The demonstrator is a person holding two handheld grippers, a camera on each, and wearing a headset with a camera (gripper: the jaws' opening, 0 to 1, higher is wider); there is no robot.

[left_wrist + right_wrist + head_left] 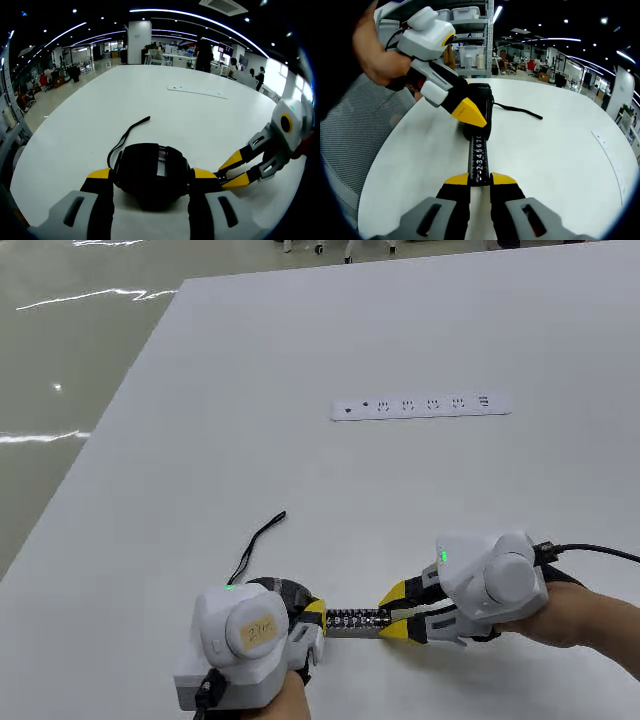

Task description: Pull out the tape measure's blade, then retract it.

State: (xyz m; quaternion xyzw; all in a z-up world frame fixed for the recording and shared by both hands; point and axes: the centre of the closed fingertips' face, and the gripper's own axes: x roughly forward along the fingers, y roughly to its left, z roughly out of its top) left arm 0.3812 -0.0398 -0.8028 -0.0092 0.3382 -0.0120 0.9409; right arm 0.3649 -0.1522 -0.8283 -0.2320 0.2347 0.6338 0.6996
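Note:
A black tape measure (150, 170) sits on the white table, held between the yellow-tipped jaws of my left gripper (150, 176), which is shut on its case. In the head view the case (288, 598) lies at the bottom centre under that left gripper (308, 625). A short length of numbered blade (478, 160) runs out of the case (480, 112) to my right gripper (480, 179), which is shut on the blade's end. The blade (352, 620) spans the gap to the right gripper (398, 618). A black wrist strap (258, 540) trails away from the case.
A white power strip (420, 406) lies flat further back on the table (300, 420). The table's left edge drops to a glossy floor. A mesh chair (355, 165) stands beside the table in the right gripper view. People and desks fill the far room.

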